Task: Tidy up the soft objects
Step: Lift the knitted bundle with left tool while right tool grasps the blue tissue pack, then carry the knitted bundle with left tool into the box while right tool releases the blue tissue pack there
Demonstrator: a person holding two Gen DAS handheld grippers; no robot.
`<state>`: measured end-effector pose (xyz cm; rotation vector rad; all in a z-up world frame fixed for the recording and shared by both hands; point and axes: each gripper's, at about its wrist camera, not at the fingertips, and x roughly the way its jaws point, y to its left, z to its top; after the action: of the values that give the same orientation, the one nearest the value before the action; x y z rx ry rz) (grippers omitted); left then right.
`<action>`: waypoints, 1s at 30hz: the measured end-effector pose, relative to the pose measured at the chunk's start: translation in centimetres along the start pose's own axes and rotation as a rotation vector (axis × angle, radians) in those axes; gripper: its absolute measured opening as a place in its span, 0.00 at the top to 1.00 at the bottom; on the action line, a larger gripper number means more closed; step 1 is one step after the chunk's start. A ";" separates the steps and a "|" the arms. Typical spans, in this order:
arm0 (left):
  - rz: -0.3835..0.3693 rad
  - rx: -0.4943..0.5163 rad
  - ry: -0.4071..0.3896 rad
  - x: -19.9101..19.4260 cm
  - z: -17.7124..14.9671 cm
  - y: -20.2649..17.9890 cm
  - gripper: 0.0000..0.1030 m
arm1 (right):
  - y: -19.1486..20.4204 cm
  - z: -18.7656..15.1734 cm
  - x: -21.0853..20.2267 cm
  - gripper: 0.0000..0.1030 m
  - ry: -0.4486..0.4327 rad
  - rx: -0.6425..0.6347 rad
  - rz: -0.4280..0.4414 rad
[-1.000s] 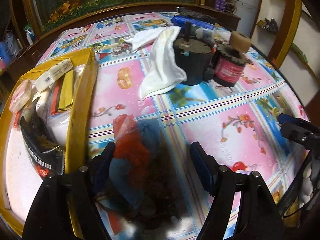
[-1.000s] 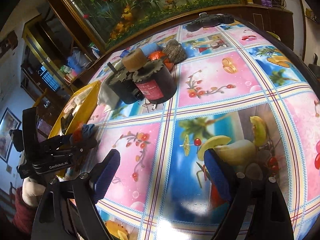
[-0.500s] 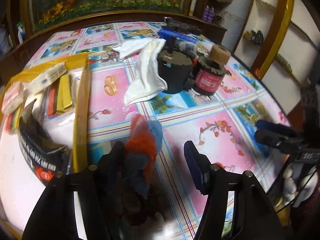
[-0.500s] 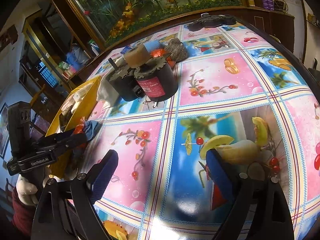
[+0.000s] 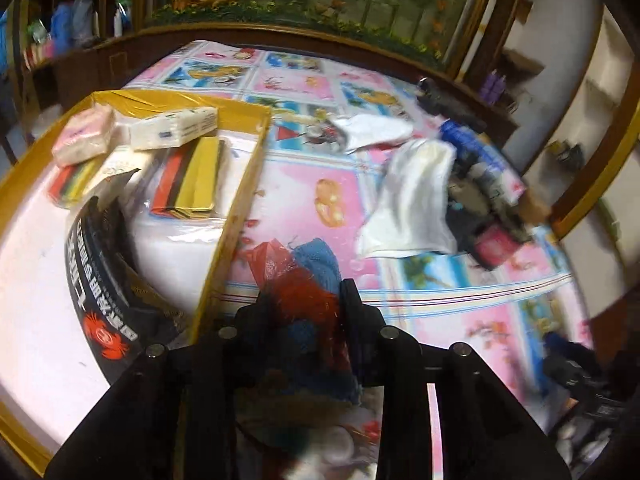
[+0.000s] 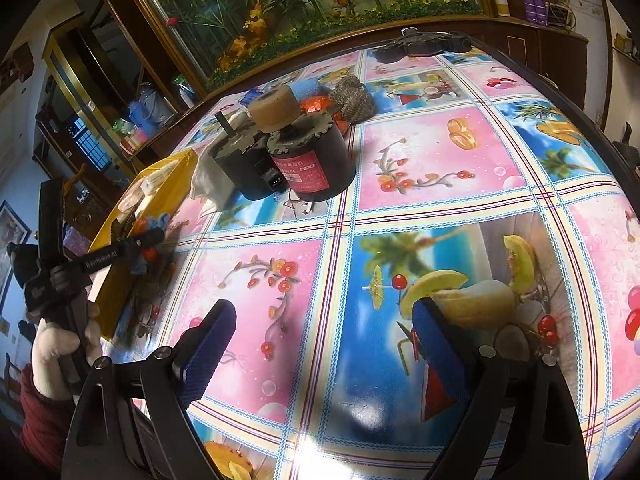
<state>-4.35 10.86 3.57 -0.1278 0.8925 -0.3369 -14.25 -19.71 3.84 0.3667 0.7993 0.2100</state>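
My left gripper (image 5: 304, 300) is shut on a red and blue soft cloth bundle (image 5: 308, 276) and holds it just above the table beside the yellow box (image 5: 240, 200). In the right wrist view the left gripper (image 6: 144, 240) and the cloth bundle (image 6: 154, 224) show at the left, next to the yellow box (image 6: 168, 184). My right gripper (image 6: 320, 340) is open and empty above the patterned tablecloth. A white cloth (image 5: 412, 200) lies on the table near two black motors (image 6: 296, 160).
The yellow box holds tissue packs (image 5: 172, 128), coloured paper packs (image 5: 192, 180) and a black bag (image 5: 104, 280). A grey scouring pad (image 6: 352, 96) and an orange item (image 6: 316, 104) lie behind the motors. A black object (image 6: 420, 44) sits at the table's far edge.
My left gripper has closed on the red and blue bundle, lifted it and swung left toward the yellow box. My right gripper has stayed nearly still and open.
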 end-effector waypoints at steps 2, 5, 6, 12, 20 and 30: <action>-0.077 0.037 -0.038 -1.4 -0.6 -0.8 0.72 | 0.0 0.6 -0.5 0.12 -0.010 -0.003 -0.016; -0.207 0.050 -0.055 -2.6 -1.3 -1.5 0.72 | 0.3 2.9 -1.7 0.12 -0.031 -0.012 -0.015; -0.227 0.048 -0.053 -2.6 -1.4 -1.6 0.72 | 0.5 3.9 -2.0 0.12 -0.037 -0.012 -0.011; -0.264 0.028 0.006 -0.1 -2.1 -1.1 0.73 | 4.2 9.4 -2.0 0.12 -0.035 -0.089 0.027; -0.315 0.005 0.009 0.1 -2.2 -0.8 0.73 | 9.8 16.5 3.8 0.22 0.039 -0.235 -0.087; -0.335 -0.014 0.015 0.3 -2.2 -0.3 0.73 | 12.8 20.7 13.3 0.65 0.211 -0.340 -0.277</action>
<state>-5.97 10.54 2.01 -0.2896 0.8881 -0.6436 9.34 -8.69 13.38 -0.0893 0.9931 0.1223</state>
